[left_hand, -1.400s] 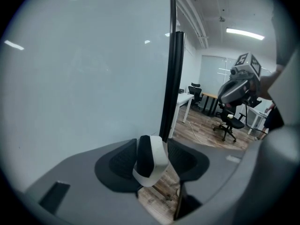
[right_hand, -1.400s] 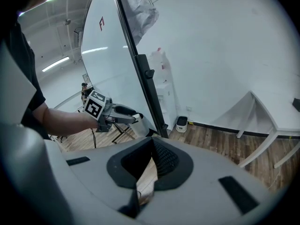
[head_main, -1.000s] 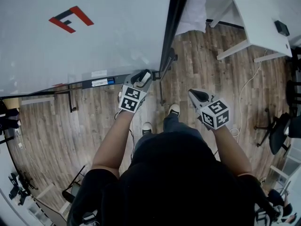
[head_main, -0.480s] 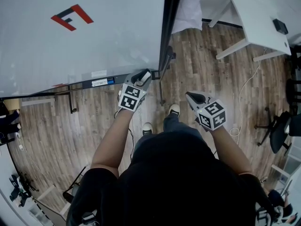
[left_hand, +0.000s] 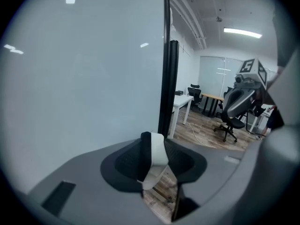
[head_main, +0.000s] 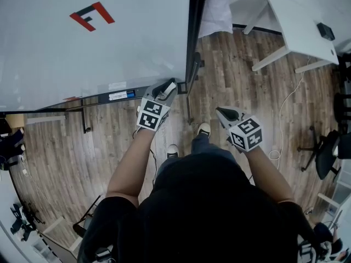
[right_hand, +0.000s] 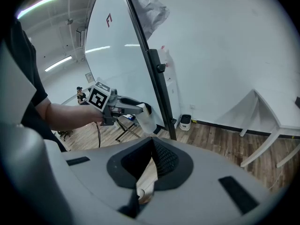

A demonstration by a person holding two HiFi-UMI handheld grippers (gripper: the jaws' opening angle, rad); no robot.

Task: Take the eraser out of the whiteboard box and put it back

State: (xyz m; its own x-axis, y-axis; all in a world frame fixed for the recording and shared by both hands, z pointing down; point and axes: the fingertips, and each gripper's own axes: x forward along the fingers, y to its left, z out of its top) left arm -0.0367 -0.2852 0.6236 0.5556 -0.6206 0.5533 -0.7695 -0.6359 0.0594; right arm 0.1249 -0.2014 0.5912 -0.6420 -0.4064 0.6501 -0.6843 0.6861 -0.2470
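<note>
– Jaws on my left gripper (head_main: 164,88) have just been closing and now pinch the eraser (left_hand: 158,153), black felt against a white back. It sits at 12 o'clock, just off the dark ledge (head_main: 98,99) of the whiteboard (head_main: 109,48). My right gripper (head_main: 225,113) waits at 2 o'clock, jaws together and empty.
– What could go wrong?
– I seem to grip it near one end, so it may swivel or slip to the floor (head_main: 66,147). Going back, it could catch the frame post (head_main: 194,32).
– And against a second ago?
– Both grippers sit almost where they were. Only the logo (head_main: 92,16) has slid toward 1 o'clock, so my head moved.
</note>
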